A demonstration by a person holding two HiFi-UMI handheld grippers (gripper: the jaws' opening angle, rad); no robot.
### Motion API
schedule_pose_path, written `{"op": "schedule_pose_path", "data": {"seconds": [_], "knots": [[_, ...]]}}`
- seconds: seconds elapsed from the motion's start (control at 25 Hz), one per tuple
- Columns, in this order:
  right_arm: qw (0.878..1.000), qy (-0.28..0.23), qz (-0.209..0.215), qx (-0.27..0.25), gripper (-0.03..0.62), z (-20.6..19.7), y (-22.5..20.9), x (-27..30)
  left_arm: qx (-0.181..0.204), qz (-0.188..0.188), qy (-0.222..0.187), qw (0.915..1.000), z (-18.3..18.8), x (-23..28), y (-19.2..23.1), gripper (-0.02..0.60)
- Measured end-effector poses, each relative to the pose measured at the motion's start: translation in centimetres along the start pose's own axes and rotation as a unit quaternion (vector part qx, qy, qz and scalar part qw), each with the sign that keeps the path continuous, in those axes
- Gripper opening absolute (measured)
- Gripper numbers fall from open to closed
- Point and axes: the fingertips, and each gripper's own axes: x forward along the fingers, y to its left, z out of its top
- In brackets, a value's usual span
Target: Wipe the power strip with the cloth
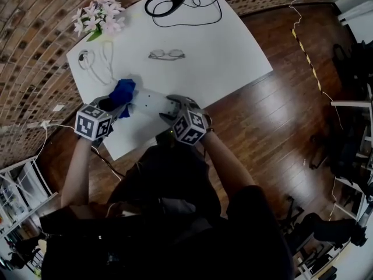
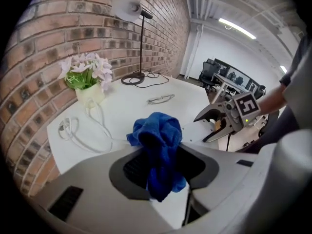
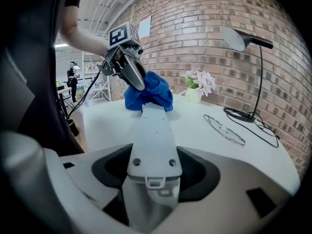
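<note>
Closest of all is the person's dark top (image 1: 175, 214), with both arms reaching out from it toward the power strip (image 1: 150, 102). The power strip is long and pale grey, and it lies over the white counter (image 1: 221, 51), close to the edge where the person stands. The right hand-held gripper (image 1: 168, 108) is closed on the near end of the power strip, with a jaw pressing on each long side. The side of the strip with two small round holes faces up. At the far end of the power strip is the blue cloth (image 1: 123, 90), all bunched up and touching that end. The left hand-held gripper (image 1: 116, 105) is closed on the cloth, which fills the gap between its jaws, and a flap hangs down from them. This gripper points steeply down at the far end of the strip. I cannot tell if that end rests on the counter or is lifted a bit. Past the power strip, near the middle of the counter, lies a pair of glasses (image 1: 166, 54). A looped white cable (image 1: 96, 63) lies beyond the cloth end of the strip, and a small pot of pink flowers (image 1: 96, 16) stands farther back, by the brick wall (image 1: 35, 51). Well away from the power strip, at the far end of the counter, stands a black lamp (image 3: 242, 39) with its black cord curled around it. A wood floor (image 1: 280, 115) shows on the other side of the counter.
</note>
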Motion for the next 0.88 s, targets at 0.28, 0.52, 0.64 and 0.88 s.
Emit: {"op": "schedule_pose_path", "data": {"seconds": [0.28,0.52,0.64,0.88], "knots": [[1.0,0.012,0.023,-0.003,0.281,-0.1,-0.9,0.1,0.023,0.035,0.007,0.9991,1.0,1.4,2.1,0.204],[0.999,0.014,0.032,0.004,0.281,0.0,-0.8,0.3,0.026,0.043,-0.006,0.9987,0.6,4.0,2.2,0.134],[0.999,0.013,0.033,0.002,0.281,-0.1,-0.8,0.2,-0.014,0.039,-0.034,0.9985,0.6,4.1,2.1,0.119],[0.999,0.014,0.034,0.002,0.281,-0.1,-1.0,0.1,-0.033,0.038,-0.05,0.9975,0.9,4.3,1.7,0.104]]}}
